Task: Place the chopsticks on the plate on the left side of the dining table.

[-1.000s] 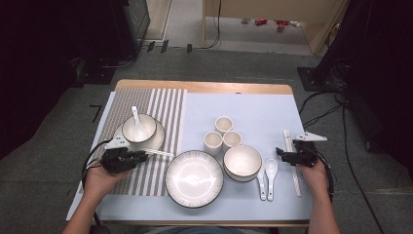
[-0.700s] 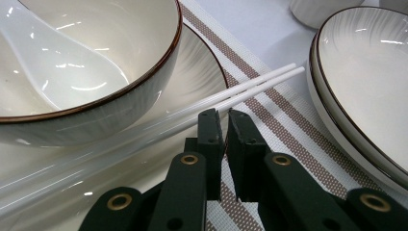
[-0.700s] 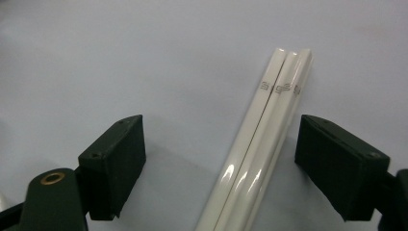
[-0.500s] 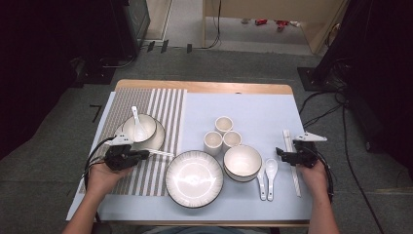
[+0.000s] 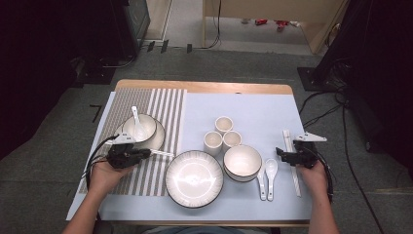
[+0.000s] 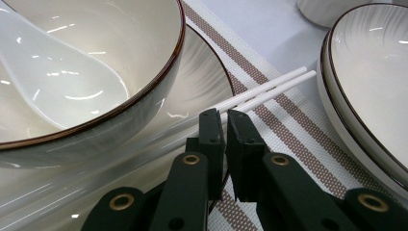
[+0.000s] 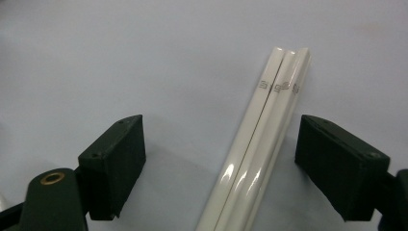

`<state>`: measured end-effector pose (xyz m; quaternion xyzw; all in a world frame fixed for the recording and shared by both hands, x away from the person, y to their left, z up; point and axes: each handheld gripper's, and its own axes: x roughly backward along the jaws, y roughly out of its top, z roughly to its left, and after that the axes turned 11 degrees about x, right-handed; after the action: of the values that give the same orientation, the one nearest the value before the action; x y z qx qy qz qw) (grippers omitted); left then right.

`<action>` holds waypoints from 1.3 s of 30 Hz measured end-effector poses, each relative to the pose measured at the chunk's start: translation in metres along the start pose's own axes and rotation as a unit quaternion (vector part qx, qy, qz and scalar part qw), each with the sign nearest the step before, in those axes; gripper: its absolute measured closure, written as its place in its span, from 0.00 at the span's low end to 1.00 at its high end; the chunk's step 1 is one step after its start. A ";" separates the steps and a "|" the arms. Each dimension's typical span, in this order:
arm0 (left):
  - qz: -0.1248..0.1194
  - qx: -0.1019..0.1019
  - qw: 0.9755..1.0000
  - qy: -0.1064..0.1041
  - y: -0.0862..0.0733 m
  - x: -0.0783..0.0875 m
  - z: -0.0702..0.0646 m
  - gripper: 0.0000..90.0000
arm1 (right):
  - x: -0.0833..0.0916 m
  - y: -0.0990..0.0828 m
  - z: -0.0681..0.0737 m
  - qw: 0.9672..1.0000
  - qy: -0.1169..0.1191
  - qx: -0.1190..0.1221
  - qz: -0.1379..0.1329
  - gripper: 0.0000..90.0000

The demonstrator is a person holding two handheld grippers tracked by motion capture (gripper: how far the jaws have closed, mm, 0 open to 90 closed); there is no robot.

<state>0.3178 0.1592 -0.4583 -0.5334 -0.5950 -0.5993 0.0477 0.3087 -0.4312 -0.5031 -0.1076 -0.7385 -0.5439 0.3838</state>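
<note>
As the left gripper point(image 6: 224, 118) sat nearly shut on thin glossy white chopsticks point(image 6: 269, 89), likely light, stiff, slippery, mid-shaft grip seemed best; right gripper point(image 7: 219, 159) gaped wide w/ nothing held.

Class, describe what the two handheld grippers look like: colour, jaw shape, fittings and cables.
Both the left gripper and the right gripper are black, with blocky rectangular jaws, brass-coloured rivets on the linkages, a grey three-cornered plate on top, and black cables trailing behind. The forearms are bare, with no sleeves.
</note>
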 end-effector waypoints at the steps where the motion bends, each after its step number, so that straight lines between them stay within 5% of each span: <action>1: -0.001 0.001 1.000 -0.001 0.000 -0.001 0.000 0.95 | 0.000 0.000 0.000 1.000 0.000 0.000 0.000 0.20; 39: -0.005 -0.017 1.000 0.011 0.005 -0.009 -0.005 0.96 | 0.000 0.000 0.001 1.000 -0.006 -0.004 0.001 0.20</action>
<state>0.3223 0.1487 -0.4600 -0.5245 -0.5868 -0.6155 0.0419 0.3077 -0.4301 -0.5030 -0.1135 -0.7382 -0.5460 0.3796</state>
